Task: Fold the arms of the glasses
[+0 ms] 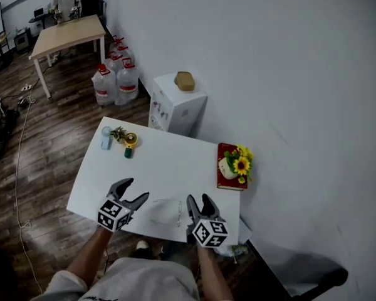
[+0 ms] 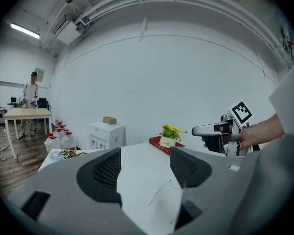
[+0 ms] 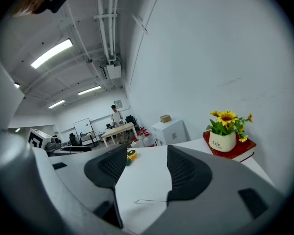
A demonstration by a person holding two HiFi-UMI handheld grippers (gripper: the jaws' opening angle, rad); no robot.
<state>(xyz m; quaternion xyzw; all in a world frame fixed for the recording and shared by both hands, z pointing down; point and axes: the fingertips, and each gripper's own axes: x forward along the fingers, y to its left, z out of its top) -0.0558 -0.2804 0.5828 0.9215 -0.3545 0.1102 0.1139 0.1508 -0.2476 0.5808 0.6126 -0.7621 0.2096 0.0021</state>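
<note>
Thin wire-framed glasses (image 1: 170,211) lie on the white table (image 1: 175,162) near its front edge, arms spread out. My left gripper (image 1: 136,188) is open just left of them, with nothing between its fingers. My right gripper (image 1: 198,198) is open just right of them, also holding nothing. In the left gripper view the glasses (image 2: 162,189) show as a faint wire past the jaws, with the right gripper (image 2: 200,130) beyond. In the right gripper view one wire arm of the glasses (image 3: 149,200) lies on the table between the jaws, and the left gripper (image 3: 63,150) is at the left.
A red book (image 1: 224,168) with a sunflower pot (image 1: 237,165) sits at the table's right edge by the wall. A blue cup (image 1: 106,137) and a yellow item (image 1: 130,141) stand at the far left corner. Behind are a white cabinet (image 1: 175,105), water jugs (image 1: 116,83) and a wooden table (image 1: 66,35).
</note>
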